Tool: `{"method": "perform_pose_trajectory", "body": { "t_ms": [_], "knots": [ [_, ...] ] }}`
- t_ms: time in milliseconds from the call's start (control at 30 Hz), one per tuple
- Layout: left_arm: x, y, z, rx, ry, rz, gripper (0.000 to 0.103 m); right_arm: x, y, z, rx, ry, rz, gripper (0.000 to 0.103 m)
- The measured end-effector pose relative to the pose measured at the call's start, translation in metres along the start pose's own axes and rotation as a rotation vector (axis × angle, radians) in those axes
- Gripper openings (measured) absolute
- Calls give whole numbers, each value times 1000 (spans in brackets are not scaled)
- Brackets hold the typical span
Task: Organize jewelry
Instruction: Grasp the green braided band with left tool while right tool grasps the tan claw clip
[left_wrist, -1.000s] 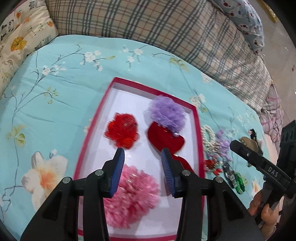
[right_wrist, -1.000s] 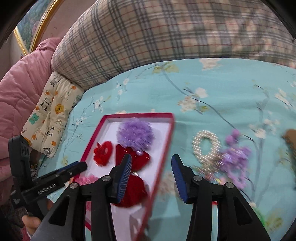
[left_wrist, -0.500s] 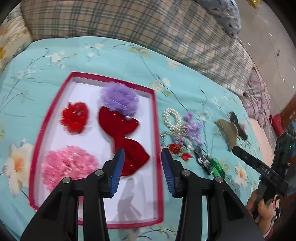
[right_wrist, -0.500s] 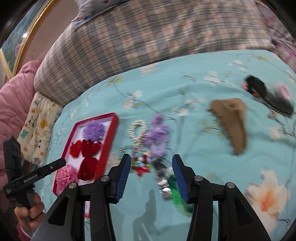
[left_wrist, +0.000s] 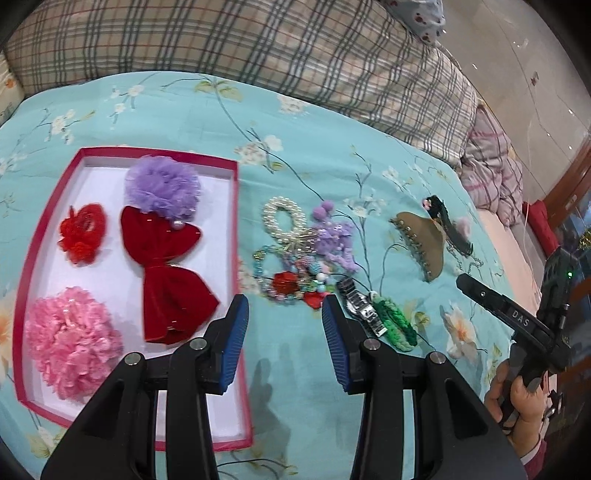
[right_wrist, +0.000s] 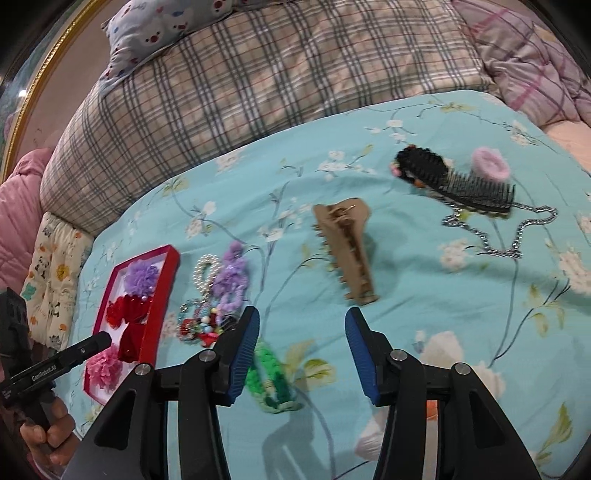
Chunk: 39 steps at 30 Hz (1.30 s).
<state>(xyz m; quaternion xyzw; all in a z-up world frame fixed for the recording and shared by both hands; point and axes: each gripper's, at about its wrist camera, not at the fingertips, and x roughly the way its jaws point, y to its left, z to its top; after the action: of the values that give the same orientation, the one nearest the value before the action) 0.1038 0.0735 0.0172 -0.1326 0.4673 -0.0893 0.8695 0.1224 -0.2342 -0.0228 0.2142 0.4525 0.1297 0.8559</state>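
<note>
Both grippers hang released over loose jewelry on a teal floral bedspread (left_wrist: 303, 147).

The left gripper (left_wrist: 284, 314) holds nothing, its jaws parted above a tangle of beads (left_wrist: 291, 284); a watch (left_wrist: 360, 308) and a green braided band (left_wrist: 395, 323) lie just right of it. The right gripper (right_wrist: 301, 338) is opening with only cloth between its jaws, the tan claw clip (right_wrist: 347, 251) just beyond. Far right lie a black comb (right_wrist: 461, 184), a pink scrunchie (right_wrist: 491, 164) and a silver chain (right_wrist: 517, 236). At left, the red-rimmed tray (left_wrist: 236, 221) holds a purple pom (left_wrist: 162, 188), red velvet bow (left_wrist: 166, 269), red flower (left_wrist: 83, 232) and pink flower (left_wrist: 70, 339). The bead tangle is too jumbled to sort out.
</note>
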Motion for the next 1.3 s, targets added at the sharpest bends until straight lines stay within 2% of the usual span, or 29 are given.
{"method": "perform_pose_trajectory", "body": {
  "t_ms": [300,533,833,1033,1167,1200,1267,1300],
  "knots": [
    [19,-28,1,35,37,-45,39,8,-18,6,-1,16,-14,54],
    [49,-55,-19,52,115,-74,39,18,-28,10,1,16,-8,56],
    [72,-101,-43,80,196,-150,39,39,-31,20,-45,44,-9,57],
    [100,-111,-49,33,259,-148,39,50,-36,27,-47,62,0,57],
    [107,-108,-45,4,256,-158,39,54,-38,31,-45,66,7,57],
    [108,-108,-44,4,253,-157,39,56,-39,32,-43,67,8,57],
    [109,-109,-43,16,238,-149,27,59,-40,35,-36,69,8,57],
    [109,-110,-44,23,237,-151,24,61,-41,36,-35,70,5,57]
  ]
}}
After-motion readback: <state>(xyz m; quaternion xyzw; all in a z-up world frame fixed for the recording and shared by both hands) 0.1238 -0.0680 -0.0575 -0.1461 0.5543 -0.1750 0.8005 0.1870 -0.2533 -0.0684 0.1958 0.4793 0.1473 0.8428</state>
